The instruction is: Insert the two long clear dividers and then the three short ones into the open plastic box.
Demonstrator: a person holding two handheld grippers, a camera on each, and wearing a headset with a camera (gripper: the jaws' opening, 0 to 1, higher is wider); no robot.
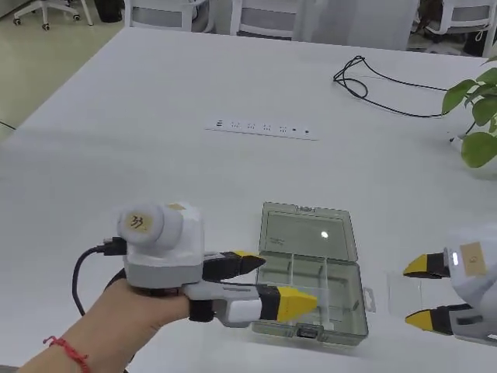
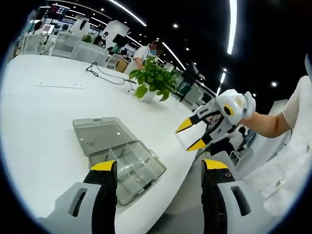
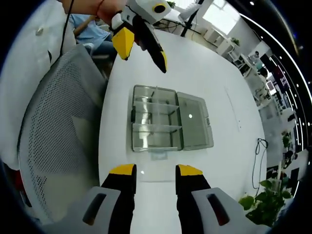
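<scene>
Box (image 1: pixel 335 295) on table (image 1: pixel 155 140), lid (image 1: pixel 307 233) behind; power strip (image 1: pixel 262 127) beyond (plant (image 1: pixel 475 116) far right).

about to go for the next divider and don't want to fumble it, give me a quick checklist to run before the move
1. Lid of the clear rectangular plastic box open and laid back: ok.
2. Right gripper open and empty: ok.
3. Left gripper open and empty, at the box's left side: ok.
4. Flat clear divider piece lying on the white table between the box and the right gripper, just ahead of its jaws: ok.
5. Whether that piece is a long or a short one: cannot tell.
6. Number of dividers already seated: partitions show inside the box, exact count cannot tell.
</scene>
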